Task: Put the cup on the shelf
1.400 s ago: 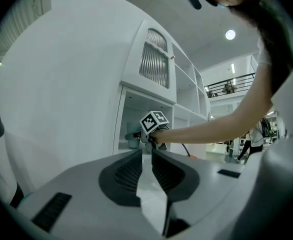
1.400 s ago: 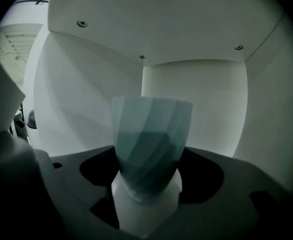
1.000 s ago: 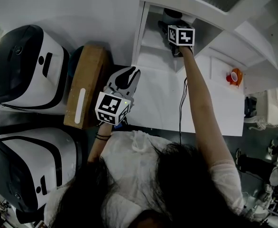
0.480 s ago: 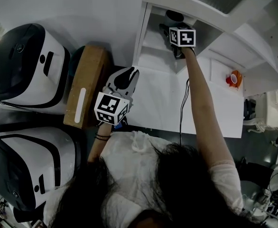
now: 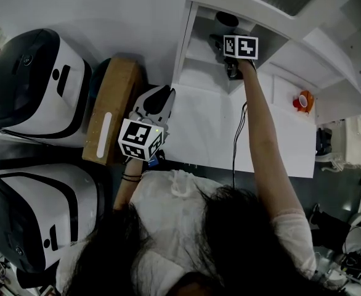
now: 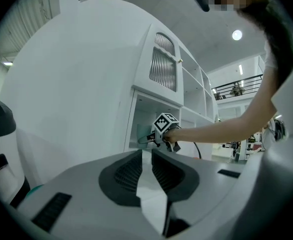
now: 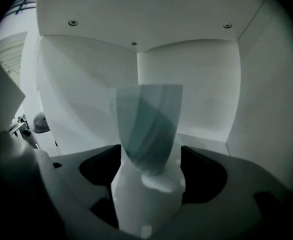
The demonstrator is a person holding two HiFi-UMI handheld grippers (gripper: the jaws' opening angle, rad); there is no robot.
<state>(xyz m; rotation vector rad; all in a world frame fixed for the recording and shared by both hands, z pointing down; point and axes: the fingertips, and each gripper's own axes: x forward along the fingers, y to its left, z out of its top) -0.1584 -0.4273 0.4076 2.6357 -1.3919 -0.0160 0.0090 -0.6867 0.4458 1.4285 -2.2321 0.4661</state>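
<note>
The cup (image 7: 149, 126) stands upright inside the shelf (image 7: 196, 79) compartment. Its narrow foot looks to be down on the white floor, so the placing seems all but done. The right gripper (image 7: 150, 154) has its jaws spread to either side of the cup's lower part. A pale sliver shows at the cup's 3 o'clock side, and I judge the grip slack rather than tight (the 9 o'clock pad sits very close, so contact there cannot be ruled out). What is left, by my reading, is to draw that gripper clear without tipping the cup. The left gripper (image 6: 147, 156) has its jaws nearly together on nothing. In the head view it is near the countertop (image 5: 211, 128), at about 7 o'clock from the right one.

Room is tight: side walls stand at 9 and 3 o'clock of the cup, the ceiling at 12, the back wall behind. The only free way out looks to be straight back, toward 6 o'clock, past the front upright (image 5: 182, 42).
</note>
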